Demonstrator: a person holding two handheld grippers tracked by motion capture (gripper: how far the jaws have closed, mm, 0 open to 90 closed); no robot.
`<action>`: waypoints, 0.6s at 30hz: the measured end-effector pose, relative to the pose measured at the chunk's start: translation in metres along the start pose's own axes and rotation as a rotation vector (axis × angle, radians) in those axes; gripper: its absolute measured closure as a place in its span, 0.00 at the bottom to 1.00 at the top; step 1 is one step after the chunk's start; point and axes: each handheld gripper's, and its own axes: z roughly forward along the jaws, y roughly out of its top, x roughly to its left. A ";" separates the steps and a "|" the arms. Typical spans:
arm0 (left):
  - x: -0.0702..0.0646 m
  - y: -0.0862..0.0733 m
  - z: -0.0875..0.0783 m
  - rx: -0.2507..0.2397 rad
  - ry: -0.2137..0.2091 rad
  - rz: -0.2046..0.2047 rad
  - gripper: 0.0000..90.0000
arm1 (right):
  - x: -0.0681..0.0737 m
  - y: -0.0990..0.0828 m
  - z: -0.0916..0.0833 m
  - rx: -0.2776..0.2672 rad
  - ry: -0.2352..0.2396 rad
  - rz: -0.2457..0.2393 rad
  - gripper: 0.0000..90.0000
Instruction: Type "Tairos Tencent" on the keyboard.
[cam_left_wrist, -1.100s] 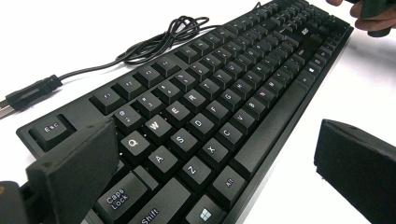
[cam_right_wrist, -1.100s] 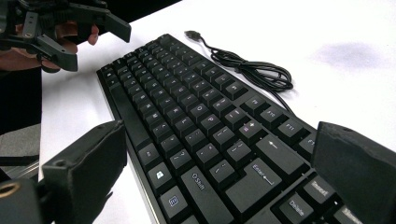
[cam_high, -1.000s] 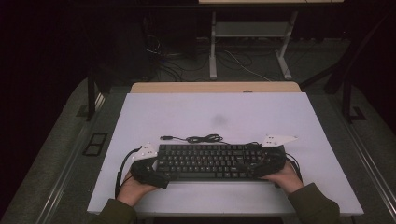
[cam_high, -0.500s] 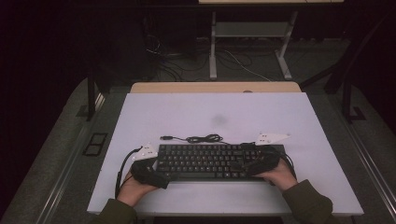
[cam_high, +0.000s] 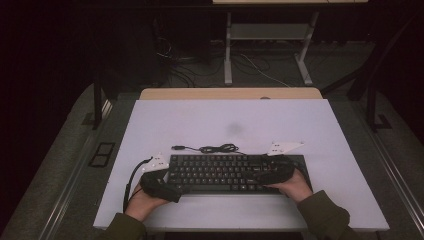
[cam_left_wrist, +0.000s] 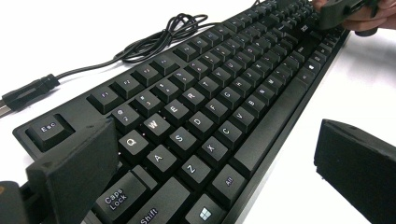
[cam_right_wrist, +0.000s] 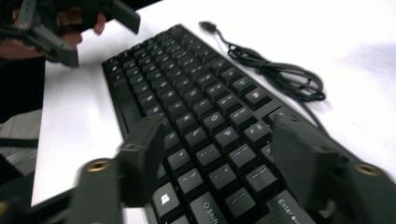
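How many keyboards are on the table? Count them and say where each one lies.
1. The black keyboard lies on the near half of the white table, left gripper at one end and right gripper at the other, its coiled cable just behind it.

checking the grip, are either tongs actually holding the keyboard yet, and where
Not yet: the left tongs and right tongs straddle the ends of the keyboard, jaws apart; the right jaws have just been closing.
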 end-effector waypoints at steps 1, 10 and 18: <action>0.000 0.000 0.000 0.001 0.000 0.000 0.00 | 0.000 0.000 0.000 0.006 0.008 -0.008 0.46; 0.000 -0.001 0.001 0.005 -0.003 0.002 0.00 | 0.001 -0.001 -0.001 0.038 0.017 -0.039 0.81; -0.001 -0.001 0.000 0.002 -0.001 0.000 0.00 | 0.001 -0.004 0.000 0.096 0.040 -0.060 0.99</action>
